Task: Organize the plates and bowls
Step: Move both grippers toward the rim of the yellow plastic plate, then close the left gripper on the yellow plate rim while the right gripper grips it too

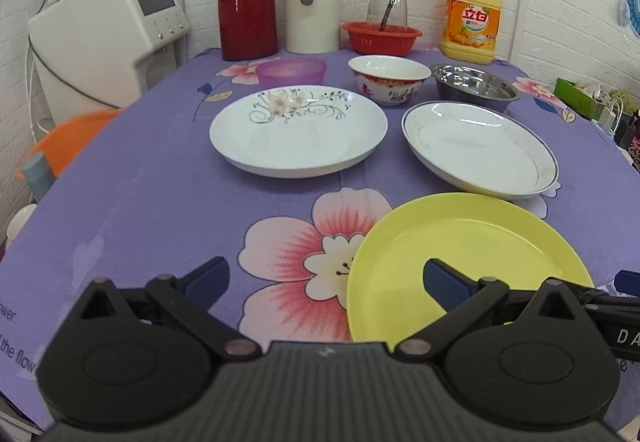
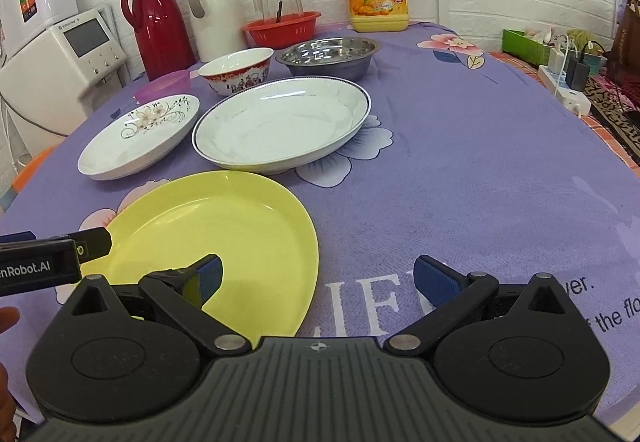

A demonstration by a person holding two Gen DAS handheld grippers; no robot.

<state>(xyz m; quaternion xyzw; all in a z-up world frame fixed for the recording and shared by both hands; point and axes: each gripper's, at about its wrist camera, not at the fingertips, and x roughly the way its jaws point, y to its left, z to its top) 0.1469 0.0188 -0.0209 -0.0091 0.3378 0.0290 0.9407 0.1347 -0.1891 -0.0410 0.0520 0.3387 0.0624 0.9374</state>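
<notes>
Looking from the left wrist, the left gripper (image 1: pixel 326 284) is spread wide; the yellow plate (image 1: pixel 472 254) lies at lower right, smooth plastic, probably light, best taken at the rim. From the right wrist, the right gripper (image 2: pixel 318 278) is also spread, empty. The white plates (image 2: pixel 280 122) at centre look ceramic, fragile, slippery.

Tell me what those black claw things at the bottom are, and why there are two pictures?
They are grabbers that a person holds, one per hand. Each carries a camera looking along its fingers, so you get a left-hand picture and a right-hand picture of the same table. Both the left gripper and right gripper are open and hold nothing. Nearest lies a yellow plate, behind it a flowered plate and a blue-rimmed plate, then a purple bowl, a red-patterned bowl and a metal bowl.
</notes>
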